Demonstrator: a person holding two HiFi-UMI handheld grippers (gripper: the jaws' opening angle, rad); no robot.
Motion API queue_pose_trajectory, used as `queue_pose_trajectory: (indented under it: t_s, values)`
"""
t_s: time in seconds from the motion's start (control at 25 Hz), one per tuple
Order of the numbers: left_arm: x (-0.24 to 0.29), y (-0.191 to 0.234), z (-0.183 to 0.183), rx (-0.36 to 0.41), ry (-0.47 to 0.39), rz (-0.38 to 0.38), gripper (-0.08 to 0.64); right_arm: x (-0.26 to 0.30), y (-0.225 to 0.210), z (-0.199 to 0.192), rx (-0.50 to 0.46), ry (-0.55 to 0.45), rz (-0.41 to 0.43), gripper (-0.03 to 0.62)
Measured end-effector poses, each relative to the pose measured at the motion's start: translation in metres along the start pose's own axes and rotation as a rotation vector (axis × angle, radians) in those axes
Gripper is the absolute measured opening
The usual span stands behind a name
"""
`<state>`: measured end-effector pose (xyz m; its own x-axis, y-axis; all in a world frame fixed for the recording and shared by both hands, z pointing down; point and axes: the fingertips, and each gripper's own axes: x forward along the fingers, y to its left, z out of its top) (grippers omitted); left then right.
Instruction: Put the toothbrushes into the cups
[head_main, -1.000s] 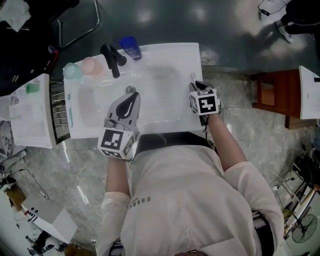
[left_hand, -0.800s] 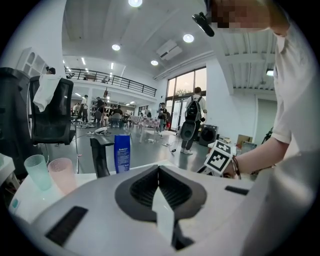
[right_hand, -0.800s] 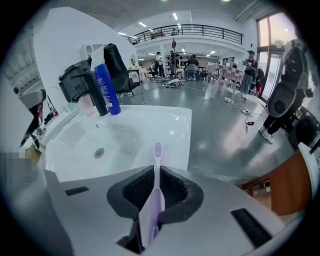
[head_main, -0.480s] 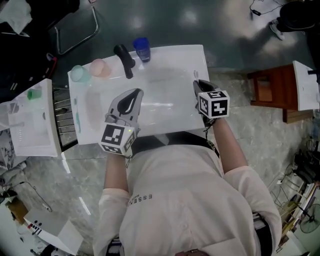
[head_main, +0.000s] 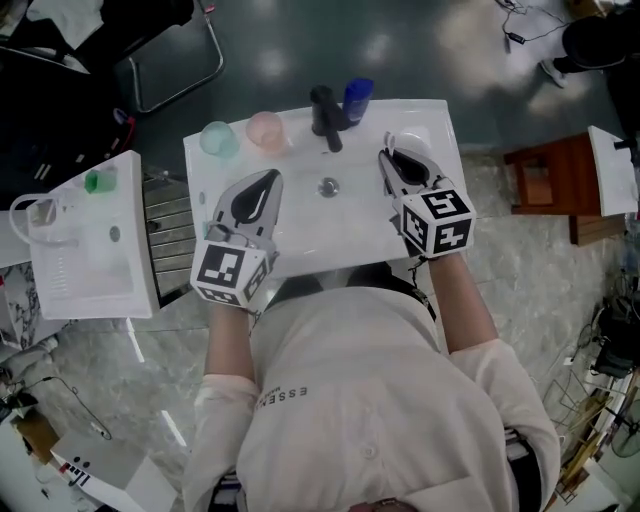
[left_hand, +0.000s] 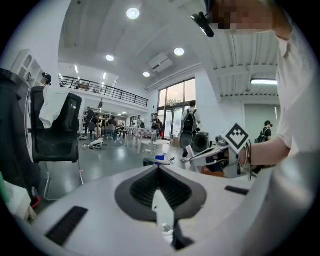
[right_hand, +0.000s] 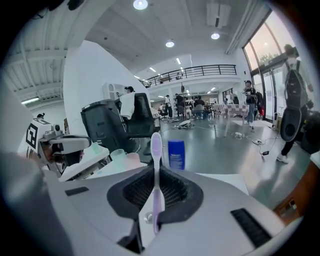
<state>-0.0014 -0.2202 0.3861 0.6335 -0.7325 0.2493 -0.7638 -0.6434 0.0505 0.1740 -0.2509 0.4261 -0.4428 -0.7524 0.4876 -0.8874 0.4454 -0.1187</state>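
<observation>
A pale purple toothbrush (right_hand: 156, 165) stands upright between the pads of my right gripper (right_hand: 156, 172), head up. Those jaws have just been closing and now pinch its handle. In the head view the right gripper (head_main: 392, 157) hovers over the right side of the white sink (head_main: 365, 225). My left gripper (head_main: 269, 180) hangs over the sink's left half, its jaws together with nothing in them (left_hand: 159, 172). A green cup (head_main: 216, 138) and a pink cup (head_main: 265, 130) stand on the sink's back rim, left of the black faucet (head_main: 326, 115). A blue cup (head_main: 357, 97) stands right of the faucet.
A second white basin (head_main: 85, 240) sits to the left, beyond a metal rack (head_main: 165, 235). A red-brown stool (head_main: 545, 185) stands to the right. A black chair (right_hand: 117, 125) is behind the sink. People move about far off in the hall.
Both grippers have risen and moved from the sink's front toward its back. The right one left the sink's right rim, carrying the toothbrush. The head view has shifted, so the sink sits further right.
</observation>
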Motion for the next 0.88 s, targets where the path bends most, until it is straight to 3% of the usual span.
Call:
queue_pose_trajectory:
  t_s: [0.44, 0.88]
  values:
    - [-0.099, 0.103, -0.015, -0.043, -0.028, 0.077, 0.002, 0.065, 0.122, 0.056, -0.06, -0.132, 0.068, 0.046]
    - [-0.127, 0.156, -0.027, -0.068, -0.038, 0.127, 0.002, 0.13, 0.155, 0.121, -0.147, -0.294, 0.104, 0.048]
